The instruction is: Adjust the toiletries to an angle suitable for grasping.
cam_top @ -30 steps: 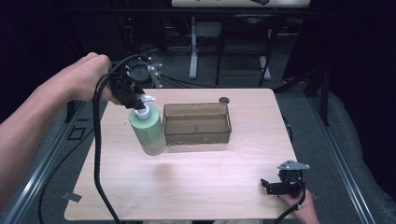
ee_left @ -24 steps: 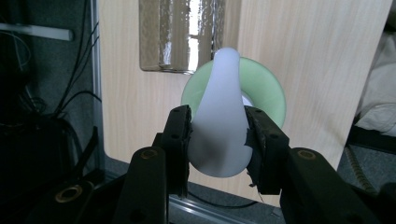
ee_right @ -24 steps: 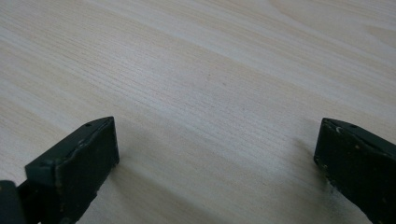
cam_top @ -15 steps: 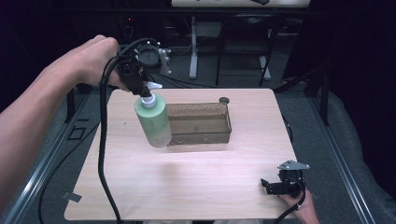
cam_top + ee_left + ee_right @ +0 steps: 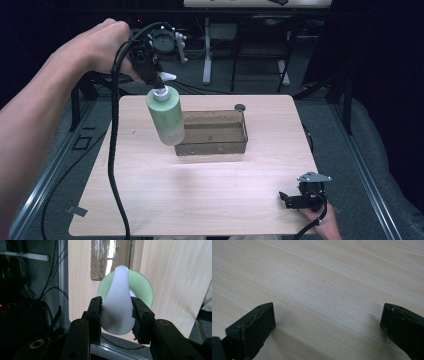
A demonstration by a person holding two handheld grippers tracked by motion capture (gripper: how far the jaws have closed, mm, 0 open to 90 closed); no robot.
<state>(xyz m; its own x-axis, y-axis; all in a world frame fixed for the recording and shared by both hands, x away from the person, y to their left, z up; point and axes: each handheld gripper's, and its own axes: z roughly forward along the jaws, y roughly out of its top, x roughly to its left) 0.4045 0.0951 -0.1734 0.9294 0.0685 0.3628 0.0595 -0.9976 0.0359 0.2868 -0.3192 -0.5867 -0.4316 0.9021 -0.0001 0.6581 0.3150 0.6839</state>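
One pale green plastic pump bottle (image 5: 166, 120) hanging tilted above the light wooden bench (image 5: 200, 195), left tool (image 5: 117, 312) clamped on its white pump head (image 5: 117, 307), one clear rectangular tray (image 5: 212, 133) just behind, right tool (image 5: 327, 322) wide apart, resting near bench's corner, dark room around

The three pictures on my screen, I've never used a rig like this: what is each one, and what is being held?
A person works at a wooden table with a hand-held gripper in each hand. The high view looks down from above. The left gripper is shut on the white pump head of a green bottle, which hangs tilted in the air beside a clear bin. The left gripper view looks along its own fingers at that pump. The right gripper rests near the table's near right corner, open, and its own view looks at bare wood.
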